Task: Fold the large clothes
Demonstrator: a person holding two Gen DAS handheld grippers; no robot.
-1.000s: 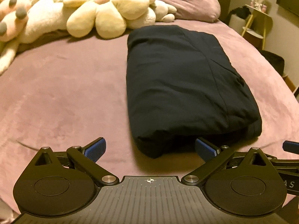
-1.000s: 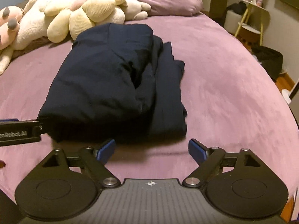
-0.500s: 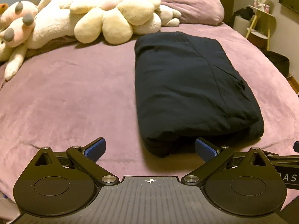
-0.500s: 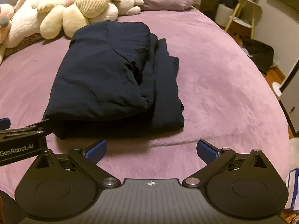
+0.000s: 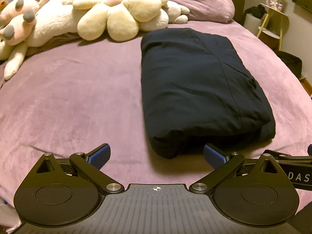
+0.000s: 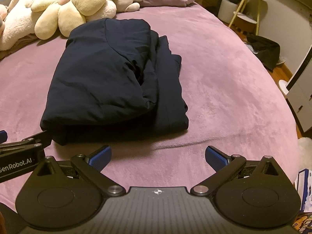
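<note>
- Nearest, the left gripper (image 5: 156,154) and right gripper (image 6: 158,156) hover with jaws spread, holding nothing.
- Just beyond them, the dark coat (image 5: 195,81) lies folded into a thick bundle on the purple bed (image 5: 68,101).
- Folding looks nearly done; next, perhaps tuck the loose right layer (image 6: 169,89).
- Farthest, plush toys (image 5: 117,13) line the headboard end.

Dim, warm indoor light tints both views yellowish — the dark folded garment (image 5: 197,89) shows few details and casts a soft shadow toward the camera on the bedspread (image 5: 78,97). Fisheye bending curves the edges; slight blur softens the plush toys (image 6: 64,9).
</note>
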